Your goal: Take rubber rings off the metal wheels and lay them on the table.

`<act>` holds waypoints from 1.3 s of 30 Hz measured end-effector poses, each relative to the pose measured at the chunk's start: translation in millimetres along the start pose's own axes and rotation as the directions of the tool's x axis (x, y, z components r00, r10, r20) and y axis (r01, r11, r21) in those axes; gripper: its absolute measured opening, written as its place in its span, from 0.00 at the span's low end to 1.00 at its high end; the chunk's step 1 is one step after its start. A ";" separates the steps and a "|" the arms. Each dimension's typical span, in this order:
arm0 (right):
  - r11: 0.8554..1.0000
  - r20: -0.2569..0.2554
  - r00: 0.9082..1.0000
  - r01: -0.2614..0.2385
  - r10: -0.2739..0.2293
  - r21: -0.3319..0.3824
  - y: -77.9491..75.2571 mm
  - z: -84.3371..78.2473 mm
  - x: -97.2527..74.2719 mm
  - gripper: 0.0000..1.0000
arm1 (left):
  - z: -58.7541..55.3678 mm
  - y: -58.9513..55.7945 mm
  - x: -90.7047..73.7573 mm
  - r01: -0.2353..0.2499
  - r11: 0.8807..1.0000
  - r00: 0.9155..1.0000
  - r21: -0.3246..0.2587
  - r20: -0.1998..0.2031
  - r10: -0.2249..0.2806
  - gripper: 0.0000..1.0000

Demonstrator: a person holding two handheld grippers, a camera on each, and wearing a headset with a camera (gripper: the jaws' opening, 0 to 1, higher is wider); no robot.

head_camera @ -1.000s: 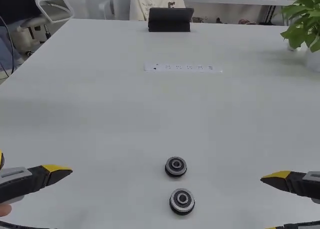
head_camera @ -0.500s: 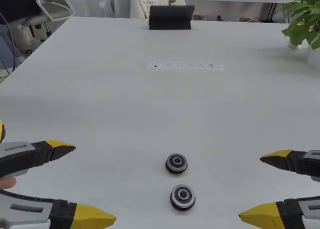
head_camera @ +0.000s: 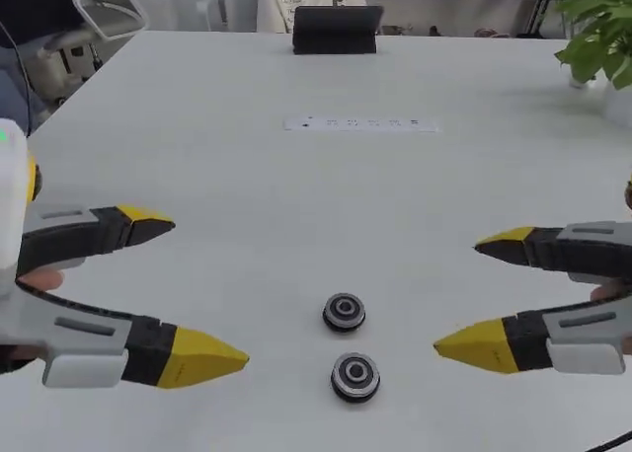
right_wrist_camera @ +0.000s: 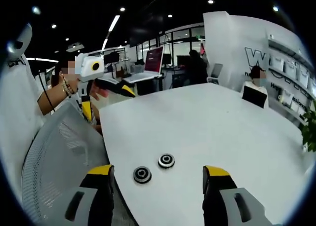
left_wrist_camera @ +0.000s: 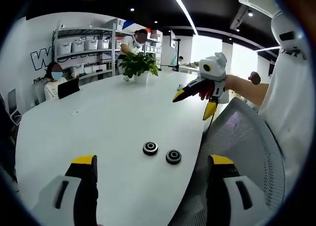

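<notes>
Above the smooth, matte white worktop [head_camera: 296,205], the left gripper [head_camera: 209,290] and the right gripper [head_camera: 456,296] hover at opposite sides. Each has tapered black fingers [head_camera: 188,358] with yellow tips, spread wide, holding and touching nothing. Between them, two small round metal wheels lie flat on the worktop, close together but apart: far wheel [head_camera: 344,312] and near wheel [head_camera: 355,375]. A black rubber ring [head_camera: 327,314] encircles each rim.
</notes>
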State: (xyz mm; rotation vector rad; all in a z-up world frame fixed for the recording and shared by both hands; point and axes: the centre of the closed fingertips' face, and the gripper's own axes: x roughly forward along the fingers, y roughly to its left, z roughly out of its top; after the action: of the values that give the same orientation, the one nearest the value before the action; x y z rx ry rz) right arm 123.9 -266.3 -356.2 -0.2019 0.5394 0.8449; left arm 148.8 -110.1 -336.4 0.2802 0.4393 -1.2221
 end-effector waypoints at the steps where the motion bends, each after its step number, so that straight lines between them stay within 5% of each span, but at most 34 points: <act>1: 1.000 0.004 1.000 -0.004 0.004 -0.009 -0.2 2.6 2.2 0.71 | 2.3 -0.2 1.7 0.001 1.000 1.000 0.008 0.001 -0.001 0.89; 6: 0.997 0.025 0.998 -0.060 0.061 -0.044 9.8 14.9 17.8 0.69 | 15.7 -4.0 9.5 0.022 0.998 1.000 0.059 0.011 -0.023 0.88; 10: 0.989 0.013 0.993 -0.116 0.118 -0.097 21.6 18.8 31.9 0.64 | 32.4 -11.8 16.3 0.075 0.995 0.995 0.064 0.058 -0.079 0.87; 18: 0.980 0.003 0.989 -0.149 0.150 -0.134 26.4 16.4 59.7 0.51 | 53.9 -20.3 41.2 0.119 0.990 0.985 0.069 0.118 -0.127 0.80; 22: 0.978 0.082 0.976 -0.198 0.204 -0.071 34.9 17.6 65.6 0.48 | 62.3 -17.0 61.2 0.067 0.985 0.979 0.160 0.181 -0.096 0.74; 24: 0.976 0.076 0.974 -0.212 0.215 -0.052 34.9 8.3 67.0 0.45 | 57.0 -21.9 70.7 0.087 0.979 0.978 0.182 0.169 -0.118 0.70; 28: 0.972 -0.063 0.975 -0.216 0.211 -0.088 33.1 -27.5 69.1 0.44 | 47.2 -22.7 85.8 0.101 0.975 0.978 0.200 0.161 -0.134 0.64; 30: 0.967 -0.122 0.969 -0.230 0.217 -0.110 35.8 -41.7 69.7 0.43 | 43.0 -20.6 90.6 0.094 0.977 0.978 0.191 0.164 -0.126 0.60; 31: 0.963 -0.150 0.964 -0.240 0.221 -0.121 37.5 -47.7 69.9 0.43 | 35.0 -11.7 96.4 0.035 0.982 0.983 0.184 0.169 -0.067 0.59; 32: 0.960 -0.154 0.962 -0.246 0.226 -0.129 39.4 -49.8 70.8 0.42 | 25.7 -11.7 99.9 0.025 0.979 0.986 0.202 0.158 -0.058 0.58; 36: 0.956 -0.203 0.949 -0.270 0.243 -0.116 40.6 -65.5 73.8 0.41 | -9.9 -25.9 106.4 0.105 0.974 0.991 0.199 0.058 -0.119 0.56; 39: 0.957 -0.228 0.944 -0.267 0.237 -0.110 38.2 -74.3 74.6 0.41 | -18.7 -29.9 110.4 0.128 0.974 0.990 0.184 0.040 -0.138 0.55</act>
State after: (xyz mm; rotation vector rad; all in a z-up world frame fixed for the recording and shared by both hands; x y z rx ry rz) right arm 107.6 -220.4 -457.1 -0.3596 0.7176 1.1212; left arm 147.5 -204.3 -403.8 0.3777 0.3046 -1.4008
